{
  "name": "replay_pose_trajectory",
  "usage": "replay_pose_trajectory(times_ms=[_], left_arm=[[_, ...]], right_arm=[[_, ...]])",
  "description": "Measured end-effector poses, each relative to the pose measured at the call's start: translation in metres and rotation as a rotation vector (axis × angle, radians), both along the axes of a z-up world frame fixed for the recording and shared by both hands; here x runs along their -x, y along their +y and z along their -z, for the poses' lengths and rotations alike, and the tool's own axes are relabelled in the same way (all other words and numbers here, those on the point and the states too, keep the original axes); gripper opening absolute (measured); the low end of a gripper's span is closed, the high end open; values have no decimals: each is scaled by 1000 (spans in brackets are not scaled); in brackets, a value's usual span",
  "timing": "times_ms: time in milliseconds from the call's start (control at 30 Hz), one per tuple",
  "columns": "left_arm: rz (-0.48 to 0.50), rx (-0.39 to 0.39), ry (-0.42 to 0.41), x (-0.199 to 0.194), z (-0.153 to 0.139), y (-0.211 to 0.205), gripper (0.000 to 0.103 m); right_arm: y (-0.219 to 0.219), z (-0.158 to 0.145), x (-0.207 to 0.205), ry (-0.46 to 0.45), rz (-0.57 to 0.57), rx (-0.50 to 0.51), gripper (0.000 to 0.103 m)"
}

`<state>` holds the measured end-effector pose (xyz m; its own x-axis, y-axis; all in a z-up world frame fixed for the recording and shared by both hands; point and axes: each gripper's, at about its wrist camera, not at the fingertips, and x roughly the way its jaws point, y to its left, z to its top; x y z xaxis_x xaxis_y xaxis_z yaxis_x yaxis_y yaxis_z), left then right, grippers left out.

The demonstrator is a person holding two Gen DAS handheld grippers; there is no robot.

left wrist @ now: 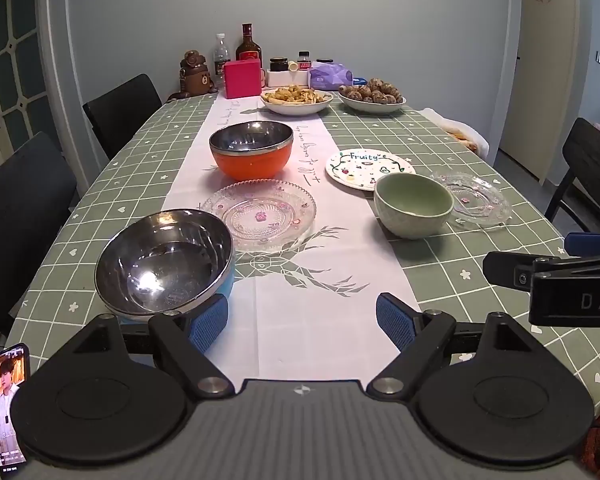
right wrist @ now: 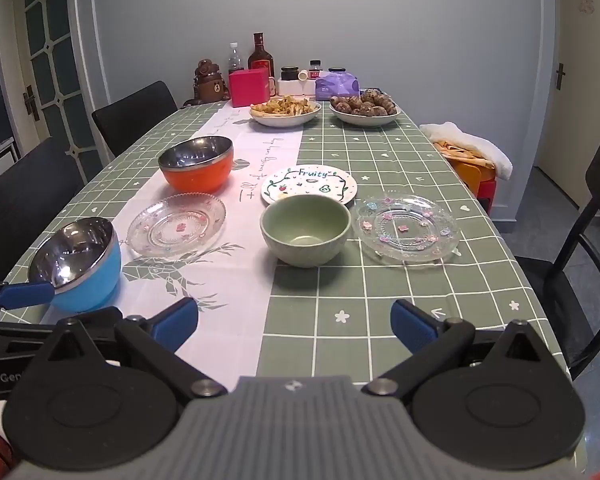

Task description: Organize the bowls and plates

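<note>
On the green checked tablecloth stand a blue steel-lined bowl (left wrist: 164, 260) (right wrist: 78, 264), an orange steel-lined bowl (left wrist: 251, 148) (right wrist: 196, 166) and a green ceramic bowl (left wrist: 412, 204) (right wrist: 305, 228). Two clear glass plates (left wrist: 260, 214) (right wrist: 406, 226) and a white "Fruity" plate (left wrist: 368, 168) (right wrist: 310, 184) lie among them. My left gripper (left wrist: 302, 322) is open and empty, its left pad close beside the blue bowl. My right gripper (right wrist: 294, 326) is open and empty over the near cloth, short of the green bowl.
Two white dishes of food (left wrist: 296, 100) (right wrist: 364, 110) stand at the far end, with bottles, jars, a pink box (left wrist: 242, 78) and a bear figure behind. Dark chairs (left wrist: 20, 216) (right wrist: 580, 256) flank the table. A phone (left wrist: 8, 404) lies at the near left edge.
</note>
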<state>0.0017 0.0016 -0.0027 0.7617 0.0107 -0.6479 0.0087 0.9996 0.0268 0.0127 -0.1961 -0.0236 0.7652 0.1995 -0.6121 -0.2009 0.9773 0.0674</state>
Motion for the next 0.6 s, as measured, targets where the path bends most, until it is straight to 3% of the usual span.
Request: replay_pose_trajectory(times_ms=[600], left_arm=[[-10, 2, 3, 0, -3, 2, 98]], right_arm=[[1, 2, -1, 9, -13, -9, 100]])
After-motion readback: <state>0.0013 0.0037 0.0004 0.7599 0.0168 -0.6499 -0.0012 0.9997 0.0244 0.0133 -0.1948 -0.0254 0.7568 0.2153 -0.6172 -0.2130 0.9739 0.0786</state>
